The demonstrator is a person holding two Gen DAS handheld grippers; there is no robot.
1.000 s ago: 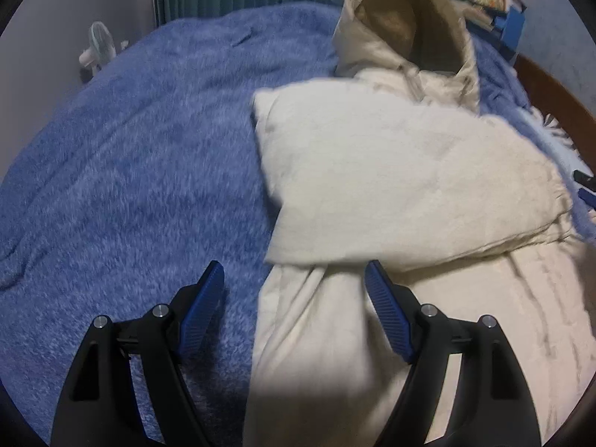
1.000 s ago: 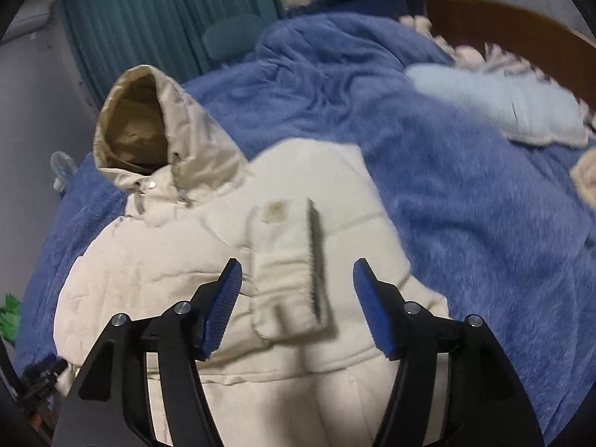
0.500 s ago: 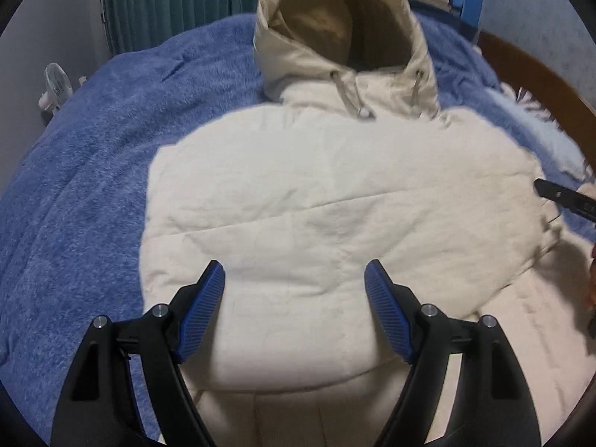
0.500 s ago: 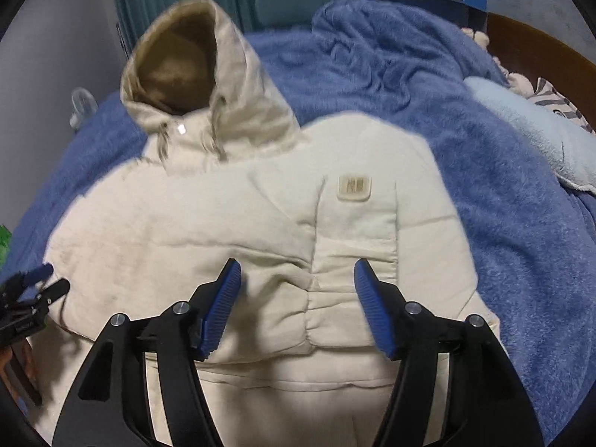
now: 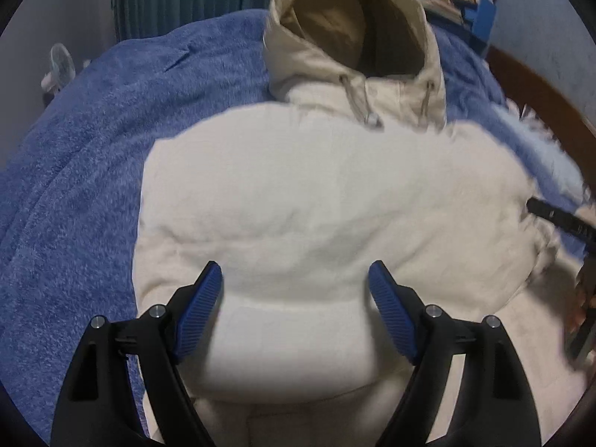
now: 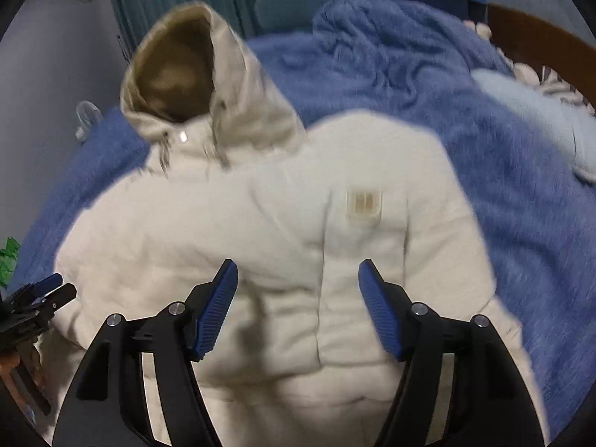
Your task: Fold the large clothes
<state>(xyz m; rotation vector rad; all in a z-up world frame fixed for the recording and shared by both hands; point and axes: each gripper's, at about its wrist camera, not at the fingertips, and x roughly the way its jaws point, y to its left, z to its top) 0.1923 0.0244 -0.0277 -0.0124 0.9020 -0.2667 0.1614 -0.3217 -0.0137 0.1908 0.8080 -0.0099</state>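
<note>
Cream padded hooded jacket (image 5: 316, 201) lies on the blue fleece blanket (image 5: 82, 171) of the bed, directly ahead of both tools, hood (image 5: 354, 26) at the far end. Since 1.0 s ago both views have swung to centre on the torso; the sleeves now lie folded across it, patch (image 6: 363, 206) uppermost. Judged: sleeve folds done, lengthwise fold next. Left tool (image 5: 294, 309) wide open, holding nothing; right tool (image 6: 298, 307) likewise wide open and empty. Pale blue pillow (image 6: 536, 111) to the right, well apart. Wooden bed frame (image 6: 540, 33) beyond. Small fan (image 5: 61, 67) far left. Nothing blocks the jacket; its puffy bulk may spring back.
</note>
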